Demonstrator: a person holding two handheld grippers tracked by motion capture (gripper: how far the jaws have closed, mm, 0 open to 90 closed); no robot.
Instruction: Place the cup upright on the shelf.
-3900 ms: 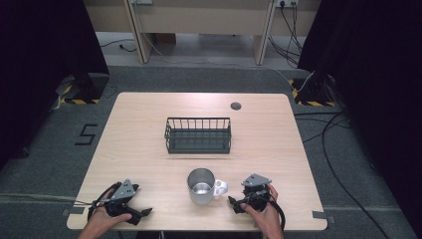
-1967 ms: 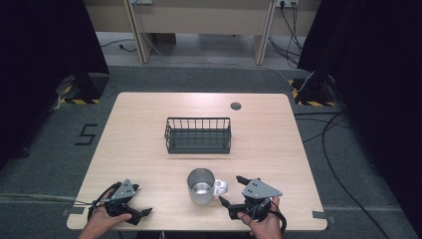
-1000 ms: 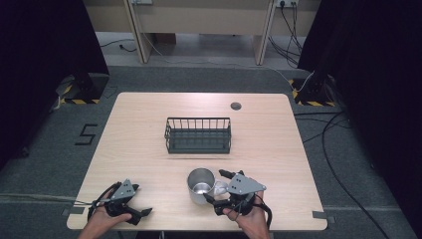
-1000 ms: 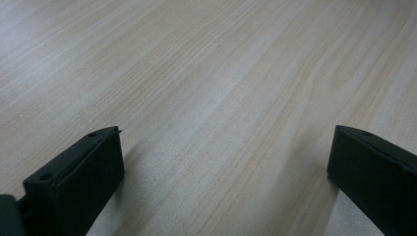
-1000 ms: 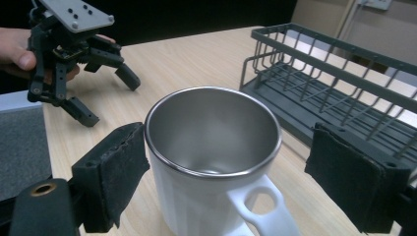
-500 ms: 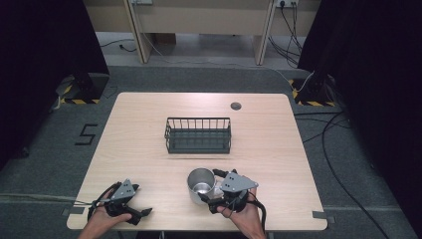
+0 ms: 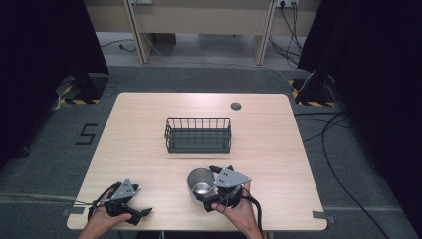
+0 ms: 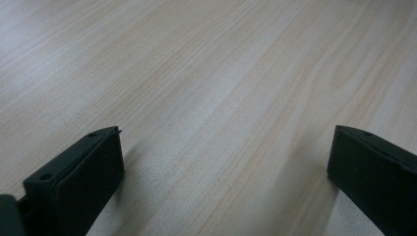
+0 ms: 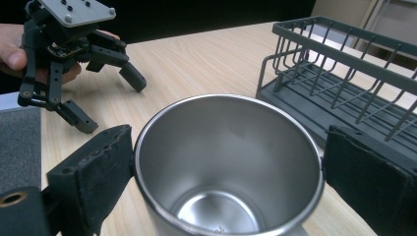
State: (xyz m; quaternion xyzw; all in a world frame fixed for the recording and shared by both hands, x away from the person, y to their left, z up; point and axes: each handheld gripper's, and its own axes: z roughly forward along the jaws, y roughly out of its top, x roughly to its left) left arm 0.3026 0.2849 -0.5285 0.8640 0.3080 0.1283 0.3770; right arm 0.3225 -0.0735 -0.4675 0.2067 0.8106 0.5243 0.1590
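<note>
High view: fixed above the near edge of the table [image 7: 149, 124], facing forward and down, far. Left gripper view: low and close over bare wood by the near left corner. Right gripper view: close, facing the cup [image 9: 226, 162] and rack [image 9: 344, 73], both also shown from above, and the left gripper [image 9: 105, 91].

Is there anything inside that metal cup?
No, the right gripper view looks straight into the metal cup and shows only its bare shiny bottom.
</note>
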